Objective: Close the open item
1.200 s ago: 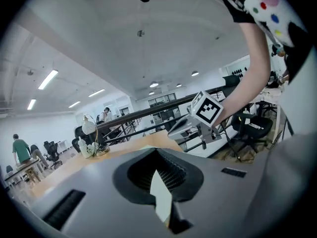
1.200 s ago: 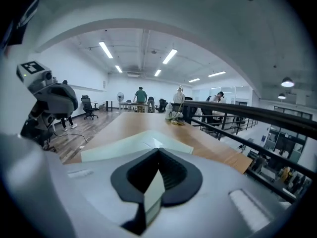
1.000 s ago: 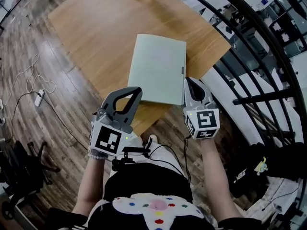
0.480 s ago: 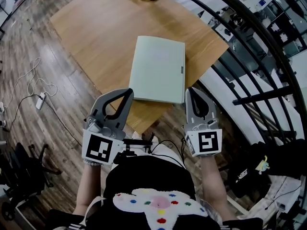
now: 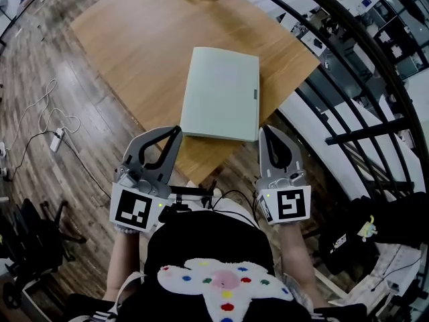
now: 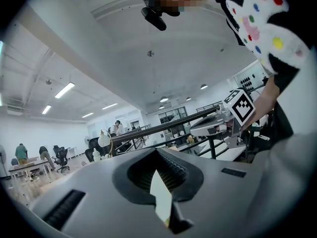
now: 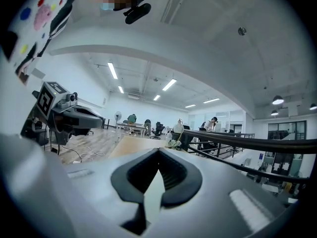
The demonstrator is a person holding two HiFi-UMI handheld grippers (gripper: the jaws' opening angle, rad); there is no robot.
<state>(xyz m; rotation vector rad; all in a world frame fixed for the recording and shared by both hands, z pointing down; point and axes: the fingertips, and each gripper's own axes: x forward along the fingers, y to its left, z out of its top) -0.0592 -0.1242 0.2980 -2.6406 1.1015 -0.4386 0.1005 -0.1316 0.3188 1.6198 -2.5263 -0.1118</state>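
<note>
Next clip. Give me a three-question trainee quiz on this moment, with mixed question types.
1. True or false: the pale green folder on the wooden table lies closed and flat.
2. The white power strip lies: A on the table; B on the floor to the person's left; C on the folder.
3. Fill in: the jaws of the left gripper and the right gripper are both ____, holding nothing.
Key: 1 true; 2 B; 3 shut.
</note>
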